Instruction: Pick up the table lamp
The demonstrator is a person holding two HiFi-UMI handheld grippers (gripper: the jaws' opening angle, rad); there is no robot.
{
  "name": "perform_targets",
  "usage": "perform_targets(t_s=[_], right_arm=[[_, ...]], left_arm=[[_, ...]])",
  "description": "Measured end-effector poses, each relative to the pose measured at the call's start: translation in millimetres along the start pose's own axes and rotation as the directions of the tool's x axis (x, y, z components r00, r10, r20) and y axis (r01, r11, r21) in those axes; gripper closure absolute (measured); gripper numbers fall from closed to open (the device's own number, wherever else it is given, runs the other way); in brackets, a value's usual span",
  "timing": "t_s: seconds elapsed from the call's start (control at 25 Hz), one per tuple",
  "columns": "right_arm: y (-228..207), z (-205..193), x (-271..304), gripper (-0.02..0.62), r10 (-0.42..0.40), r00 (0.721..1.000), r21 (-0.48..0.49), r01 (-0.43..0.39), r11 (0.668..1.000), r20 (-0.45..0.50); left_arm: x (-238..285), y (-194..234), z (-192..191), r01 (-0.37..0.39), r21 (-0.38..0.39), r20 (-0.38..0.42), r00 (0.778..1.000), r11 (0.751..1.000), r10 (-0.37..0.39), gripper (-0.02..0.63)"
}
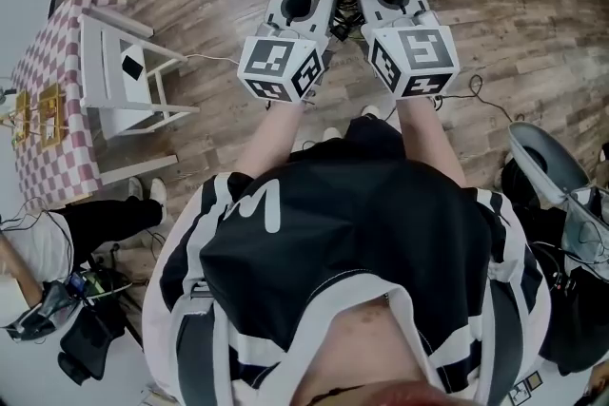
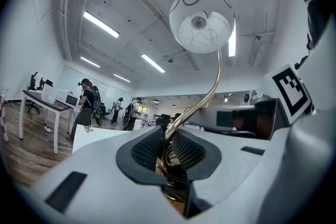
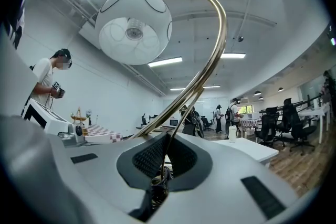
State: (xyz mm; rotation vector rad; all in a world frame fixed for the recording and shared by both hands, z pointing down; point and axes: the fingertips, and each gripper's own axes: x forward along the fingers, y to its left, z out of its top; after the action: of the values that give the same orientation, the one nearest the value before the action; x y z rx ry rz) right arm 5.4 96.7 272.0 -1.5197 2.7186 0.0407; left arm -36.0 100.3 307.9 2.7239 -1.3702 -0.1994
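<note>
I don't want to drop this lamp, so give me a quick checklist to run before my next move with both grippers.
1. The left gripper is clamped on the table lamp at its gold stem: ok.
2. The right gripper is closed on the lamp: ok, it pinches a thin part low down.
3. The shade is clear of both grippers: ok, it arches above them.
4. The lamp's base is free of any support: cannot tell, it is hidden.
5. The white chair stands apart from the lamp: ok.
</note>
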Motion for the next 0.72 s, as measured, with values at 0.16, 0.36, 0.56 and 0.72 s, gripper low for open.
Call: perform_targets(t_s=[0.16, 0.36, 0.56, 0.72], right_arm=[[4.0, -0.2, -1.4, 0.580, 0.005, 1.000, 0.004, -0.005, 1.000, 0.002], [6.4, -0.6, -1.6, 0.580, 0.005, 1.000, -0.003, -0.005, 1.000, -0.006], [9.7, 0.2, -0.5, 0.580, 0.007, 1.000, -0.006, -0.007, 1.000, 0.000], [10.2, 1.0, -2.2, 0.580, 0.004, 1.000, -0.010, -0.004, 1.000, 0.001]], left_arm=[[-4.3, 0.4, 0.5, -0.006, 0.002, 0.005, 1.000, 1.000, 0.006, 0.551], [-7.6, 0.1, -0.7, -0.010, -0.006, 0.001, 1.000, 1.000, 0.010, 0.551], [-9.5, 2.6, 1.1, -0.009, -0.004, 0.008, 1.000, 1.000, 0.009, 0.551], [-10.5, 1.1, 1.2, -0.006, -0.005, 0.011, 1.000, 1.000, 0.006, 0.551]])
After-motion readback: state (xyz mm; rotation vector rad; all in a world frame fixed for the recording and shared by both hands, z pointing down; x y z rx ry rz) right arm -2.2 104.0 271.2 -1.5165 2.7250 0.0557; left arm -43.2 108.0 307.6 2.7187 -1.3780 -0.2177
